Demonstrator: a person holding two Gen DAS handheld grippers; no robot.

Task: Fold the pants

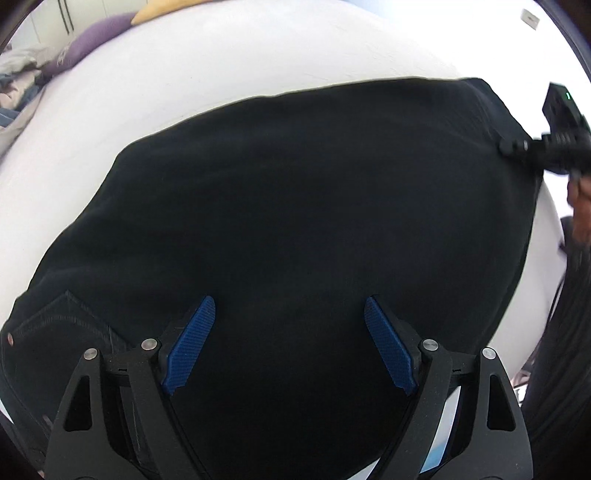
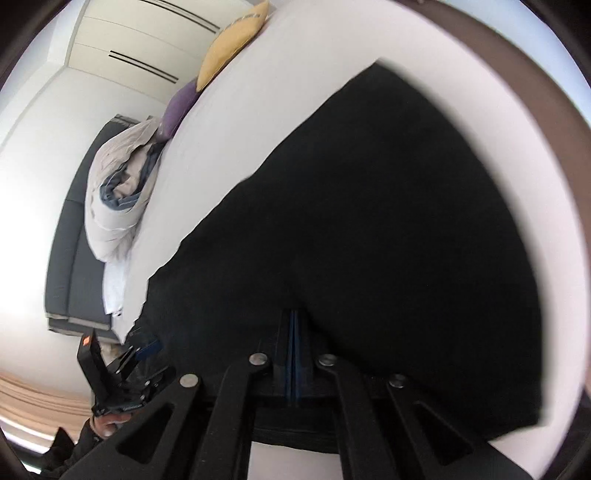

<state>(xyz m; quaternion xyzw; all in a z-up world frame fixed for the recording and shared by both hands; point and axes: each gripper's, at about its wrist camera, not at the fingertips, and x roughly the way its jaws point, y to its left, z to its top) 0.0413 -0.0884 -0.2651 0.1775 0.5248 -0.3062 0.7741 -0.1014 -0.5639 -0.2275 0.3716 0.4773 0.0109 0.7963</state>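
Pants (image 1: 295,221) lie beneath the spread left gripper (image 1: 290,314); right gripper (image 2: 294,328), pressed together, pinches their edge on the bed (image 1: 221,74).

A white bed (image 2: 229,122) with a yellow pillow (image 2: 232,48), a purple pillow (image 2: 181,107) and a bunched duvet (image 2: 118,192) stands by white wardrobe doors (image 2: 129,44) in bright light.

We find no text, label, brand, number or sign that we can read in either wrist view. The small white tag (image 1: 529,17) on the wall at the top right of the left wrist view is too small and washed out for us to make out anything on it.
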